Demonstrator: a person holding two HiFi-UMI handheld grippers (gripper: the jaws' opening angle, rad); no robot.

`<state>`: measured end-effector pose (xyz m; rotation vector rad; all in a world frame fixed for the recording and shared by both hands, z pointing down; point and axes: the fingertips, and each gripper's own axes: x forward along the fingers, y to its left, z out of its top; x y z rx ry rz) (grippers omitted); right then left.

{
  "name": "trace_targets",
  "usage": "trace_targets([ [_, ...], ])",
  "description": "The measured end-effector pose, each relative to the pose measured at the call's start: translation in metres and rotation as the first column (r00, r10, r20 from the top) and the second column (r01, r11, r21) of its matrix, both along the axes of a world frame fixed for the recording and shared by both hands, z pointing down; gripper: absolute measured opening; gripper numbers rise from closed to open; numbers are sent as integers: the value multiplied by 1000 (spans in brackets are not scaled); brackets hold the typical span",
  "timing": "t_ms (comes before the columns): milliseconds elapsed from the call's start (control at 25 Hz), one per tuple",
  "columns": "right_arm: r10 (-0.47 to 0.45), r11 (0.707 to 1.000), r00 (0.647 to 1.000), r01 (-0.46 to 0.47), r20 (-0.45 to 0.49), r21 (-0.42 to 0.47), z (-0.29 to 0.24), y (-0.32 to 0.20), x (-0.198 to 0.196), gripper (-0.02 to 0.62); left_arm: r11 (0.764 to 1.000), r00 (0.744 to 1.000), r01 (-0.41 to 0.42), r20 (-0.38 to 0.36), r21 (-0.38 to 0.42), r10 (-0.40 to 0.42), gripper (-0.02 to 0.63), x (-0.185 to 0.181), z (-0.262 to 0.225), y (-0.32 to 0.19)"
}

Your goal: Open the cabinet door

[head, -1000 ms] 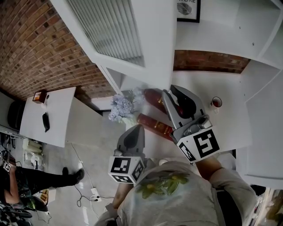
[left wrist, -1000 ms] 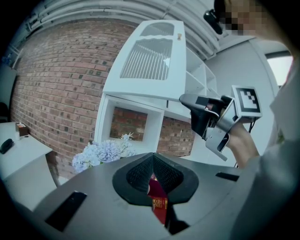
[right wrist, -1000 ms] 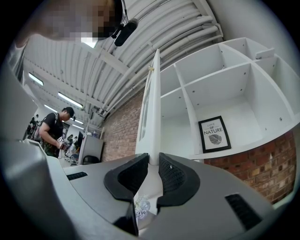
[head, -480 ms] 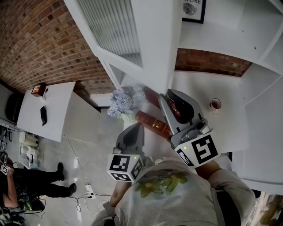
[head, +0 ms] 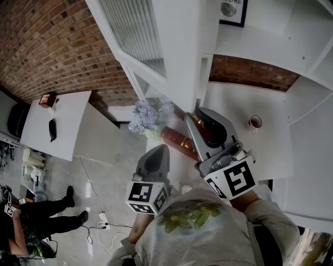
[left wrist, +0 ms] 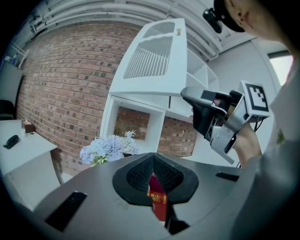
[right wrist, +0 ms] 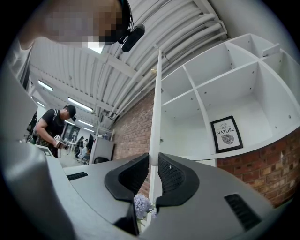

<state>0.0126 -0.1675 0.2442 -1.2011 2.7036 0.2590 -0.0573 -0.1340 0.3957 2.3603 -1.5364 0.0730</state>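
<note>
The white cabinet door [head: 177, 57] with its ribbed glass panel stands swung out from the shelf unit. My right gripper [head: 196, 115] is at the door's lower free edge. In the right gripper view the door [right wrist: 155, 112] shows edge-on, running up from between the jaws. The right gripper [right wrist: 153, 163] is closing, and both pads press on that edge. My left gripper [head: 159, 150] hangs lower and to the left, apart from the door. In its own view the left gripper [left wrist: 153, 161] is shut with nothing held; a red box behind shows through the slit.
Pale blue flowers [head: 148, 115] and red boxes [head: 177, 139] lie on the counter under the door. A mug [head: 255, 122] stands at right, a framed print [head: 232, 10] in a shelf compartment. A white table [head: 57, 130] and a person [head: 31, 223] are at left.
The right gripper has shifted a little to the left with the door's edge in its jaws, and the door stands slightly wider. The left gripper has stayed in place.
</note>
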Motion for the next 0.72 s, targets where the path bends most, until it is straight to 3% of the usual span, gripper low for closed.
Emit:
trace_targets([
  [280, -39, 999, 999, 40, -21, 30, -2, 14, -15, 72, 1000, 1000, 28, -5, 5, -28, 11, -9, 0, 17],
  [720, -65, 998, 997, 65, -35, 3, -2, 26, -32, 72, 997, 997, 71, -40, 5, -71, 11, -34, -3, 39],
])
